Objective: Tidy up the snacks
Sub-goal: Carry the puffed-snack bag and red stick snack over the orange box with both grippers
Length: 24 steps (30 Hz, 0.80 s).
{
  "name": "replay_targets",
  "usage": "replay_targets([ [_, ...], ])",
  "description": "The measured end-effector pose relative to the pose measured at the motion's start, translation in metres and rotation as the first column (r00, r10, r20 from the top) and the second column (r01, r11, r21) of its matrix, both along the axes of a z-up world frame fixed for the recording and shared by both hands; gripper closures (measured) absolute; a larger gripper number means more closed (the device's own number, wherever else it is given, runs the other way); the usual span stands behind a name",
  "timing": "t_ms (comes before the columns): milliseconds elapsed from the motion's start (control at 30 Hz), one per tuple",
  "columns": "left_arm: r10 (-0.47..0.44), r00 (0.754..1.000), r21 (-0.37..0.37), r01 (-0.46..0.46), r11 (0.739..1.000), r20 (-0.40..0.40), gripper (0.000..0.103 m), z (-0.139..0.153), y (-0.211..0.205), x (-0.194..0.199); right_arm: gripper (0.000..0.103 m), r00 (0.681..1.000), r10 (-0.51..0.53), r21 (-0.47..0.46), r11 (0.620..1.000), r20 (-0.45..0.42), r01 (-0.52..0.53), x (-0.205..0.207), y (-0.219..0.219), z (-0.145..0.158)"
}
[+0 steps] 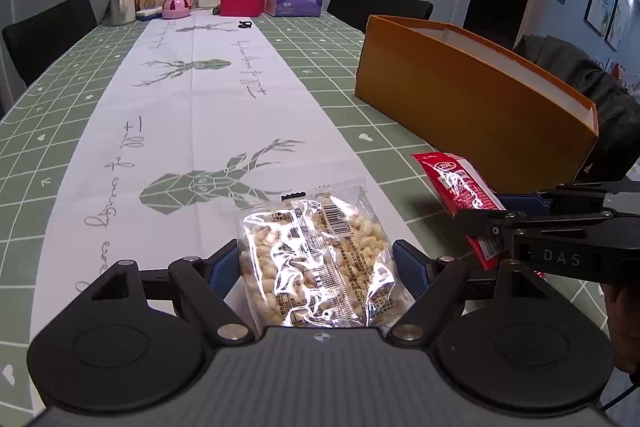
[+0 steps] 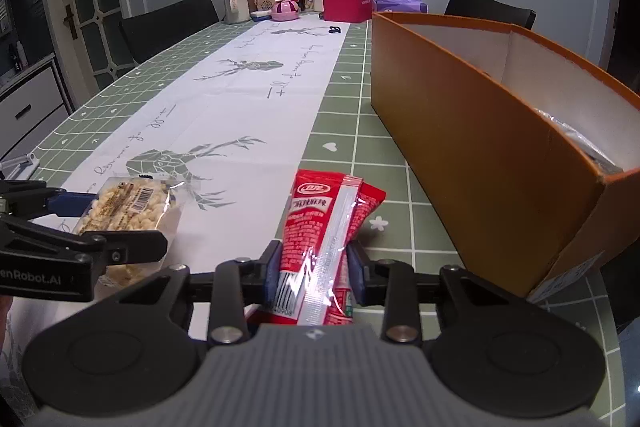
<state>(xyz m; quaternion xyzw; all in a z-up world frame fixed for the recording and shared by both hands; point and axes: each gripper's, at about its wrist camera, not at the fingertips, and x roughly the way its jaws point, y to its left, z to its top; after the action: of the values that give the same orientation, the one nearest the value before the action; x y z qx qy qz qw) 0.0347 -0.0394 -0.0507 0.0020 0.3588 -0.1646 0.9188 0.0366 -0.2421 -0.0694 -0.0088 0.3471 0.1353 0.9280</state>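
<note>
Your left gripper (image 1: 316, 263) is pinching a clear bag of puffed snacks (image 1: 320, 263) between its blue pads, held over the white cloth strip (image 1: 200, 99) that runs down the middle of the tabletop (image 1: 60, 99). Your right gripper (image 2: 314, 273) is squeezed tight on a red snack packet (image 2: 324, 227), which pokes up and forward. The orange box (image 2: 480, 139) sits open near the right edge of the tabletop, just beside the red packet. Something shiny lies inside the box.
</note>
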Motion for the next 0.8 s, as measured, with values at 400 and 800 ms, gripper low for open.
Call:
replay_targets([
  [400,-0.122,0.988,0.015,0.121,0.992,0.094,0.011,0.043,-0.030,0.014,0.071,0.992,-0.027,0.034,0.999,0.125,0.023,-0.011,-0.024,0.051],
  [800,-0.278,0.941,0.042,0.275,0.960,0.194,0.011,0.081,-0.098,0.038,0.071,0.968,-0.144,0.064,0.989,0.206,0.134,-0.014,-0.084,0.088],
])
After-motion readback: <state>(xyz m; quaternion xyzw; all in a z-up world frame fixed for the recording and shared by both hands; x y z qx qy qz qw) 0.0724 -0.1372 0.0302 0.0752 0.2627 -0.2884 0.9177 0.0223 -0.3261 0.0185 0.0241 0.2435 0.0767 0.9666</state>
